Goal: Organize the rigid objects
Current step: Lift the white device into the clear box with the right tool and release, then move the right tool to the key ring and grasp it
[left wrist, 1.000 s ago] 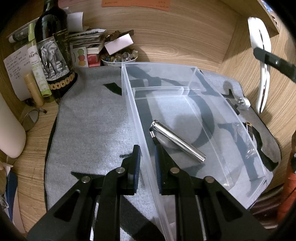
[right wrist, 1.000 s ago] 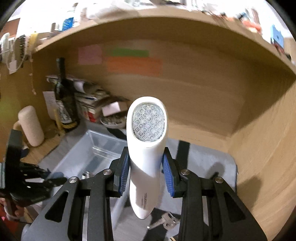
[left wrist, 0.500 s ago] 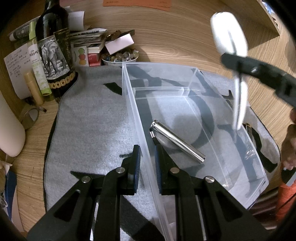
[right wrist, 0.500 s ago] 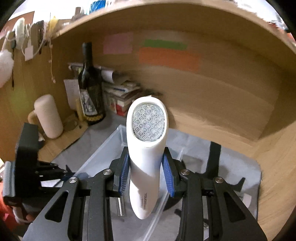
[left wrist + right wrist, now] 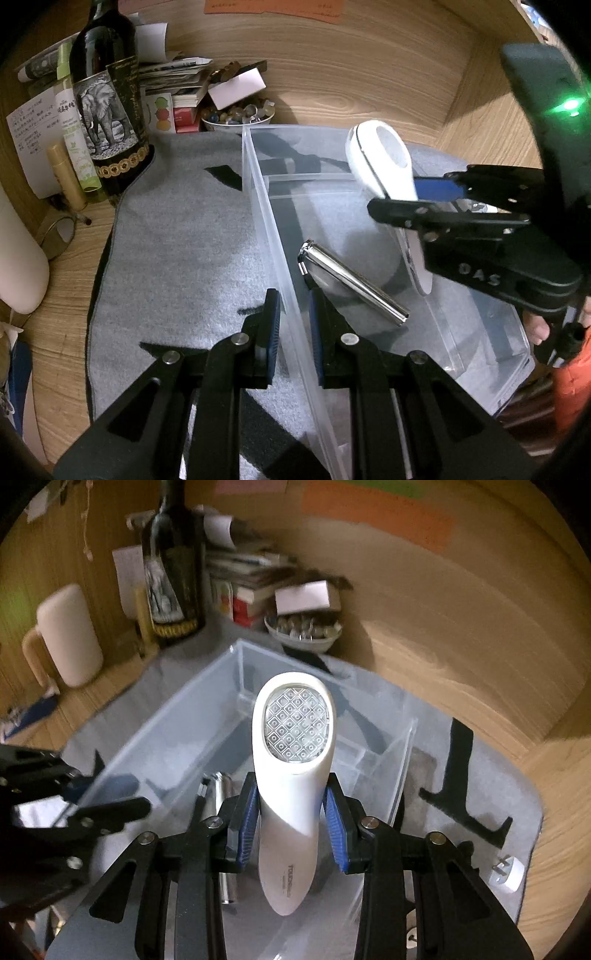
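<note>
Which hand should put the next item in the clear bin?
Right. The right gripper holds the white handheld device above the clear bin; the left gripper is clamped on its wall.

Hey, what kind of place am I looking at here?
Probably a home desk nook with wooden walls: a dark wine bottle, stacked books and papers and a bowl of small stones crowd its corner.

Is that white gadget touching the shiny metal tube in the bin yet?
Apart. The left wrist view shows the white gadget held above the metal tube, with bare bin floor between them.
</note>
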Available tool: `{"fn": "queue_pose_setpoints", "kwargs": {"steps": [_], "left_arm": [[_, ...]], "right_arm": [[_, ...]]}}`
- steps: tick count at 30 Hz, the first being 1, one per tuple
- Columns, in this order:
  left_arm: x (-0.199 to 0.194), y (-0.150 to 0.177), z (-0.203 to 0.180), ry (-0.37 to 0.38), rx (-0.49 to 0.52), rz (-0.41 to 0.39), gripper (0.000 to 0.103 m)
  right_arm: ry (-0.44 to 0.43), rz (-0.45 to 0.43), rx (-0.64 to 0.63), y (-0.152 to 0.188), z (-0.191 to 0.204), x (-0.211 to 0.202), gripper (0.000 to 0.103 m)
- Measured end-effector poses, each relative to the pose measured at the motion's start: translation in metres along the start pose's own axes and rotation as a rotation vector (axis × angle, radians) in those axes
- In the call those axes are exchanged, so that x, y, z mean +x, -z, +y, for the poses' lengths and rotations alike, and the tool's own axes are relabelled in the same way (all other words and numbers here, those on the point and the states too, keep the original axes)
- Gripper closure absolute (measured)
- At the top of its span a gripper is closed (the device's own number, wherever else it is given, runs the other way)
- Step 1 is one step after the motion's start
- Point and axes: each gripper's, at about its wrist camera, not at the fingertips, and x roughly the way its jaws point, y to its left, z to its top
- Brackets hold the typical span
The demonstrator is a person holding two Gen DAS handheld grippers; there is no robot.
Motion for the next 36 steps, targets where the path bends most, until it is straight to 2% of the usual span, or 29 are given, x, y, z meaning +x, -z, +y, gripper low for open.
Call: {"fn": "queue_pose_setpoints", "kwargs": {"steps": [5,12,17,20,22,29,34,36], "left_arm": [[0.0,0.0,0.0,0.006,-0.003,-0.001,0.087],[0.0,0.0,0.002,0.009,0.001,-0.003,0.087],[-0.001,0.0,0.002,0.008,0.002,-0.002,0.087],[0.0,0.0,0.002,0.01,0.003,-0.001,0.086],[0.0,0.0,0.001,0.009,0.005,-0.001,0.086],[0.0,-0.001,0.001,0.009,0.005,0.001,0.086],[0.0,0.0,0.002,0.009,0.005,0.001,0.086],[0.0,0.0,0.002,0.007,0.006,0.0,0.087]], "right_arm": [[-0.038,0.079,0.013,0.0,-0.003,0.015,0.072],[-0.035,0.121,0.009,-0.001,-0.002,0.021,0.072],[-0.014,0.115,0.002,0.0,0.001,0.019,0.07],[0.018,0.095,-0.008,0.0,0.001,0.015,0.065],[0.026,0.08,-0.013,-0.001,0.001,0.012,0.058],[0.043,0.016,0.002,-0.004,-0.005,-0.005,0.057],[0.051,-0.069,0.035,-0.006,-0.017,-0.038,0.045],[0.08,-0.11,0.039,-0.006,-0.022,-0.053,0.044]]}}
